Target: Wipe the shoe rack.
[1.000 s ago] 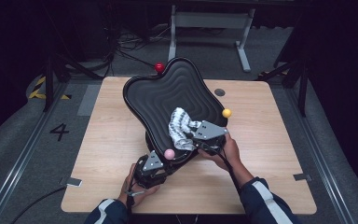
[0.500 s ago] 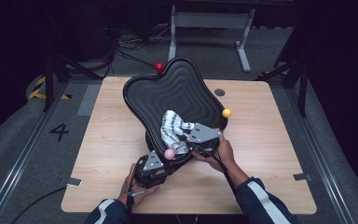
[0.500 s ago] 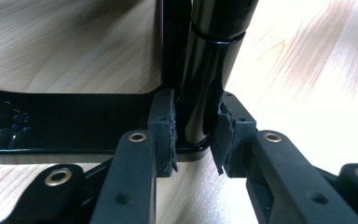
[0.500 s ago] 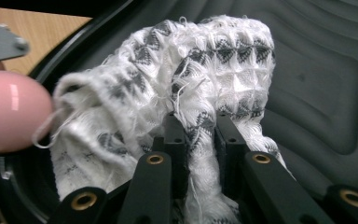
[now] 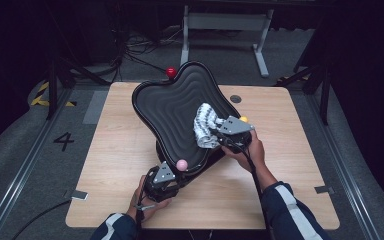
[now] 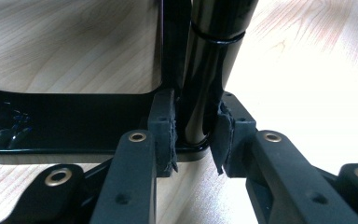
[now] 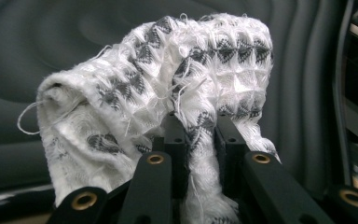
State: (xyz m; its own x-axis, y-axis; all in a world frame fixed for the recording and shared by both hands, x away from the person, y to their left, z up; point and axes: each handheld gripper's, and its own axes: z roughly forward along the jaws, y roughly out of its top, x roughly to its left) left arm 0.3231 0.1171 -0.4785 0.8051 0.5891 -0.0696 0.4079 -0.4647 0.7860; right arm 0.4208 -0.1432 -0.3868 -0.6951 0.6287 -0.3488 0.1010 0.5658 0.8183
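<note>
At centre frame, a black wavy seat shell point(image 5: 180, 115) lies tilted on the desk point(image 5: 105, 165); the right tongs point(image 5: 223, 134) pinch a white-grey cloth point(image 5: 205, 125) against its right side, wiping probably mid-way; the left tongs point(image 5: 167, 176) clamp its black post point(image 6: 205, 74), lower centre.

You have one wooden table point(image 5: 130, 150) in front of you. On it stands one black wavy tray point(image 5: 175, 110), tilted up on its one black stand point(image 6: 209, 65). You can count three small balls around the tray's rim: one red point(image 5: 170, 72), one pink point(image 5: 181, 164) and one yellow point(image 5: 243, 119). There is one white and grey cloth point(image 5: 205, 125). You hold two grippers, the left gripper point(image 5: 166, 181) and the right gripper point(image 5: 221, 136), each with two fingers point(image 7: 175, 140).
</note>
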